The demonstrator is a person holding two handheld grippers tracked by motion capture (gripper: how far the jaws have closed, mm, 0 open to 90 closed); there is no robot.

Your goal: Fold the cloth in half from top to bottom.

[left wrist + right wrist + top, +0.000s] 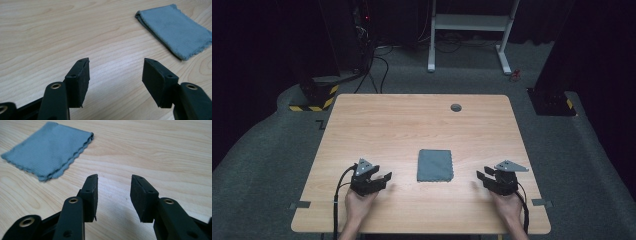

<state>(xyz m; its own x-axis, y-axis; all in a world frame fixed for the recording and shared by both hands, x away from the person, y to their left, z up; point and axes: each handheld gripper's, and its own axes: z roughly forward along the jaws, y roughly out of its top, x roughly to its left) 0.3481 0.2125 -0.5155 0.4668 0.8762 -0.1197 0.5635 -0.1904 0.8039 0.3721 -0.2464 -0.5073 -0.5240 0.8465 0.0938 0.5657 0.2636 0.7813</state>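
Note:
A folded grey-blue cloth (435, 165) lies flat on the wooden table (412, 125), between my two hands. My left gripper (381, 176) rests low over the table to the cloth's left, open, with bare wood between its jaws. The left gripper view has the cloth (177, 30) up at the right, beyond my left gripper (116, 67). On the cloth's right my right gripper (481, 176) is open too and holds nothing. In the right gripper view the cloth (50, 150) lies at the upper left, its scalloped edge toward my right gripper (114, 183).
A small grey round cap (456, 107) sits in the tabletop near the far edge. Beyond the table are a white desk frame (469, 30), cables and black stands on grey carpet. Grey tape tabs (300, 204) mark the table's near corners.

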